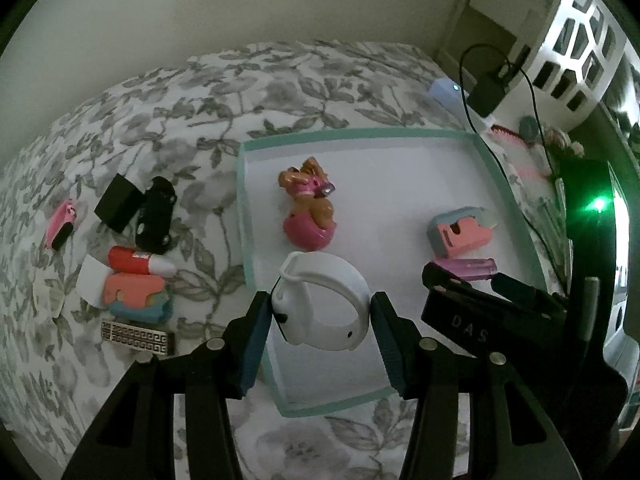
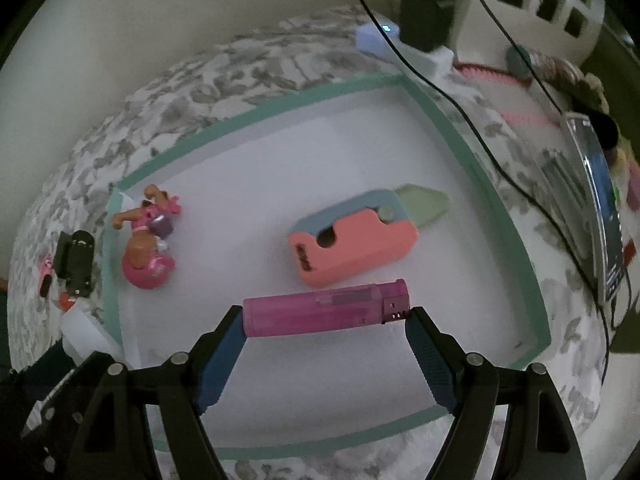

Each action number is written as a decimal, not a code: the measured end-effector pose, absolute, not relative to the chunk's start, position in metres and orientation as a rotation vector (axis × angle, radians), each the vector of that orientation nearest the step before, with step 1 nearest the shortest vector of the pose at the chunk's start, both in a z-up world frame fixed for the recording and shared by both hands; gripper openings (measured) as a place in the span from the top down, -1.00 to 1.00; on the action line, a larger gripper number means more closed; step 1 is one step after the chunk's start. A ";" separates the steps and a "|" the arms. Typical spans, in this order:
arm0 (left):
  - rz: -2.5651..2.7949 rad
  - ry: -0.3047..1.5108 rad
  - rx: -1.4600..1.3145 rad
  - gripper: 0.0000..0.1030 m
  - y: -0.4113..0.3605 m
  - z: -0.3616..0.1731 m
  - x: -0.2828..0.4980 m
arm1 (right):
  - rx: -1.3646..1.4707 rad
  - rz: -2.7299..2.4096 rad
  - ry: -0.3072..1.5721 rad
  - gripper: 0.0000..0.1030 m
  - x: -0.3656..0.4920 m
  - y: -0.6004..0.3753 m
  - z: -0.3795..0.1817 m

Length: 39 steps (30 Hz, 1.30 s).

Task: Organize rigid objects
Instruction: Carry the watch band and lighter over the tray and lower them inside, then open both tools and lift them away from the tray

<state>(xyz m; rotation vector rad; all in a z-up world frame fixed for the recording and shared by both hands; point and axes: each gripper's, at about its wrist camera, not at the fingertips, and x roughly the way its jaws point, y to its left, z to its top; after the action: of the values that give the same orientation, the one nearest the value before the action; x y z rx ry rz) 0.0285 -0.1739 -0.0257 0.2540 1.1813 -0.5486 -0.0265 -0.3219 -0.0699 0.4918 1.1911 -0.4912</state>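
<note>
My left gripper [image 1: 321,314] is shut on a white strap-like gadget [image 1: 320,300], hanging over the near left corner of a white tray with a teal rim [image 1: 360,134]. My right gripper [image 2: 326,316] is shut lengthwise on a pink lighter [image 2: 320,312], low over the tray [image 2: 452,128] floor. That gripper [image 1: 480,300] and lighter [image 1: 474,269] also show in the left wrist view. A toy dog on a pink base [image 1: 310,204] [image 2: 148,236] and a coral-and-blue cutter [image 1: 460,230] [image 2: 352,240] lie in the tray.
On the floral bedspread [image 1: 180,92] left of the tray lie a black box [image 1: 118,202], a black toy car [image 1: 156,216], a red-and-white tube [image 1: 140,262], a coral-and-blue piece [image 1: 134,296], a patterned bar [image 1: 138,336] and a pink item [image 1: 60,220]. A black cable [image 2: 460,108] runs along the tray's right side.
</note>
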 end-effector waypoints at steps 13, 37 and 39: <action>-0.552 1.219 0.309 -0.04 -0.184 -0.041 0.025 | 0.525 -0.506 1.253 -0.61 -0.032 -0.328 -0.083; -0.428 1.225 0.208 -0.64 -0.154 -0.029 0.048 | 0.506 -0.549 1.203 -0.98 -0.033 -0.334 -0.077; -0.412 1.221 0.190 -0.64 -0.149 -0.027 0.051 | 0.499 -0.548 1.203 -1.00 -0.032 -0.334 -0.077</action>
<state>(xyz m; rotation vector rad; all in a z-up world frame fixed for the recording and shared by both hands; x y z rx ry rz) 0.0508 -0.1486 -0.0274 0.1898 1.2212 -0.4124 -0.0317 -0.3341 -0.0771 0.4986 1.2033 -0.5484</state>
